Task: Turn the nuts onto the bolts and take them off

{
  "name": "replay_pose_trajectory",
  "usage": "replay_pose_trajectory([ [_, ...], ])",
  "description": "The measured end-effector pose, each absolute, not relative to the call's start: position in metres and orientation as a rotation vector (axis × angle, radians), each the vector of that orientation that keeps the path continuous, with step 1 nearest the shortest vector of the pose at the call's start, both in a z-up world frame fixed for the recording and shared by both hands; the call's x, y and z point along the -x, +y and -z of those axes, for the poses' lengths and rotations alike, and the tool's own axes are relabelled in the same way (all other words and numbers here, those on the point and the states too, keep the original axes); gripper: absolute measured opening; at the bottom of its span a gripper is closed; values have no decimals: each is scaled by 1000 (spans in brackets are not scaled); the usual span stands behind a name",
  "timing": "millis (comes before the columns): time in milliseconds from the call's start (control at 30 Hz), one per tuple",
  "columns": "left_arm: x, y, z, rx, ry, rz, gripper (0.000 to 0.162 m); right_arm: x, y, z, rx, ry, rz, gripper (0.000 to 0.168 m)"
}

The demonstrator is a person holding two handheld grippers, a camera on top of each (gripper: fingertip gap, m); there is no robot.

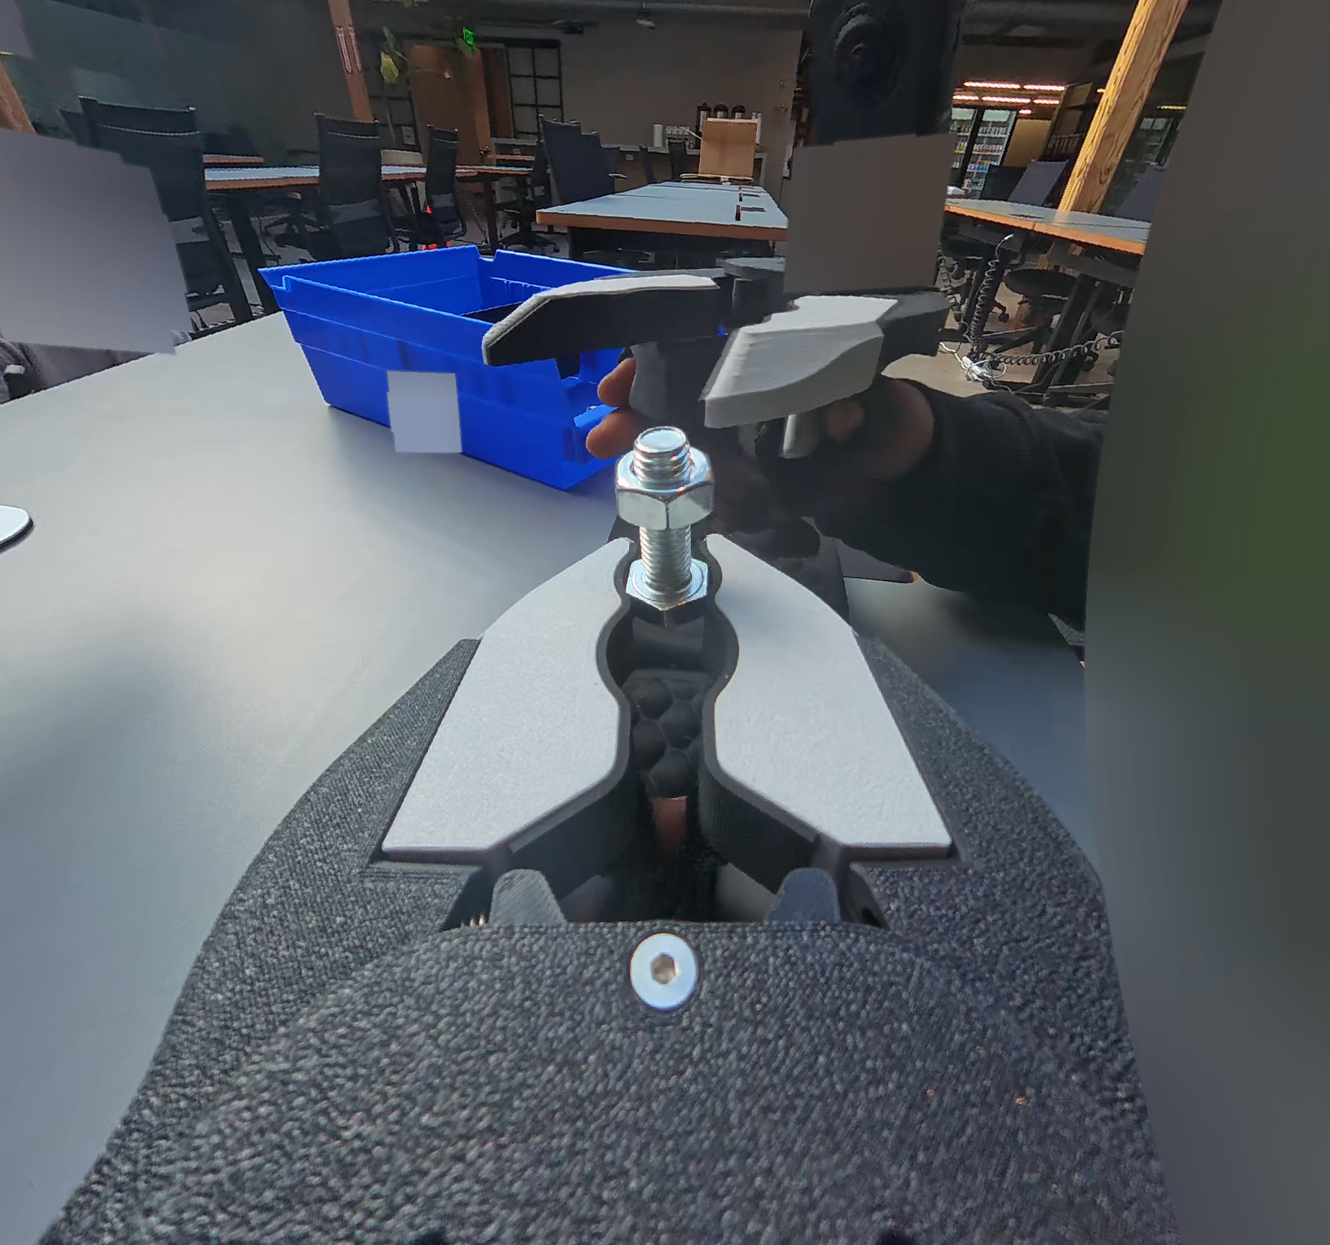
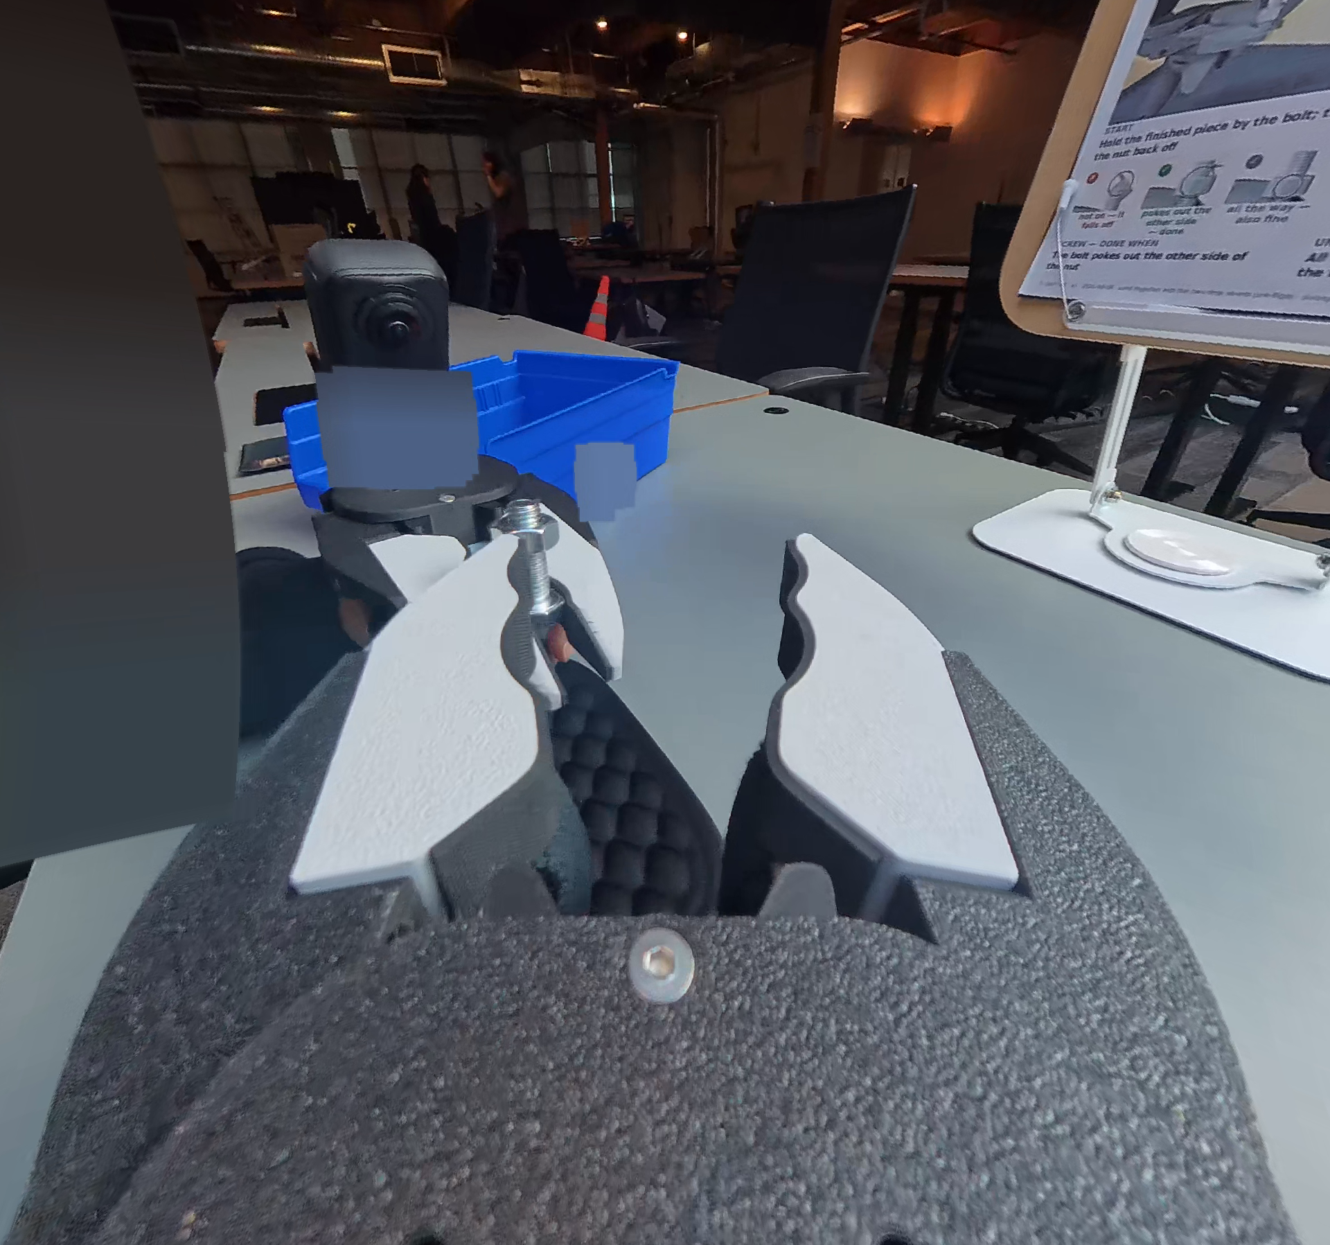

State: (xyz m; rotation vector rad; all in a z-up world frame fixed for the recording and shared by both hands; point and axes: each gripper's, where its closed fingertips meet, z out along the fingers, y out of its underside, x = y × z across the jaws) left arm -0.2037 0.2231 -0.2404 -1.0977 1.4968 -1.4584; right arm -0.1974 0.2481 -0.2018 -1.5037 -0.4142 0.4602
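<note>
A blue bin (image 1: 460, 339) sits toward the desk's (image 1: 216, 562) far edge, a white stand (image 2: 1151, 562) at its right edge. The left gripper (image 1: 666, 566) clamps an upright bolt (image 1: 663, 548) carrying a nut (image 1: 663, 490); the right gripper (image 2: 651, 566) gapes wide, empty, just beside it.

The bolt (image 1: 663, 548) and its nut (image 1: 663, 490) are bright, shiny metal, the thread finely ridged. The left gripper (image 1: 666, 562) has matt pale-grey plates on a rough, grainy black body, with dimpled black foam inside. The bin (image 1: 403, 332) is glossy blue plastic. The table (image 1: 216, 562) is smooth matt grey.
</note>
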Motion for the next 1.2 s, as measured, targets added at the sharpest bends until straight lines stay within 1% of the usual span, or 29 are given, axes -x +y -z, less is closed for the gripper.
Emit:
replay_pose_trajectory([
  [133, 204, 223, 240, 1099, 1494, 1460, 14, 220, 256, 204, 1507, -488, -449, 71],
  [267, 204, 223, 241, 1096, 1501, 1456, 14, 234, 266, 206, 1521, -512, -437, 71],
  [400, 204, 223, 240, 1097, 1497, 1458, 14, 229, 267, 209, 1533, -503, -418, 70],
  [533, 204, 224, 240, 1101, 1494, 1461, 14, 214, 258, 207, 1524, -480, -422, 73],
  [567, 203, 224, 240, 1103, 1493, 1461, 14, 210, 255, 207, 1523, -475, -421, 72],
  [600, 204, 224, 240, 1103, 1492, 1462, 14, 205, 254, 207, 1527, -462, -407, 66],
  [633, 204, 224, 240, 1098, 1492, 1466, 14, 199, 253, 208, 1530, -451, -392, 64],
  [767, 204, 224, 240, 1099, 1492, 1463, 14, 193, 248, 207, 1519, -428, -420, 65],
  [1033, 204, 224, 240, 1097, 1496, 1461, 14, 229, 259, 205, 1507, -520, -453, 71],
  [1200, 204, 223, 241, 1094, 1504, 1453, 14, 241, 269, 209, 1528, -536, -439, 70],
])
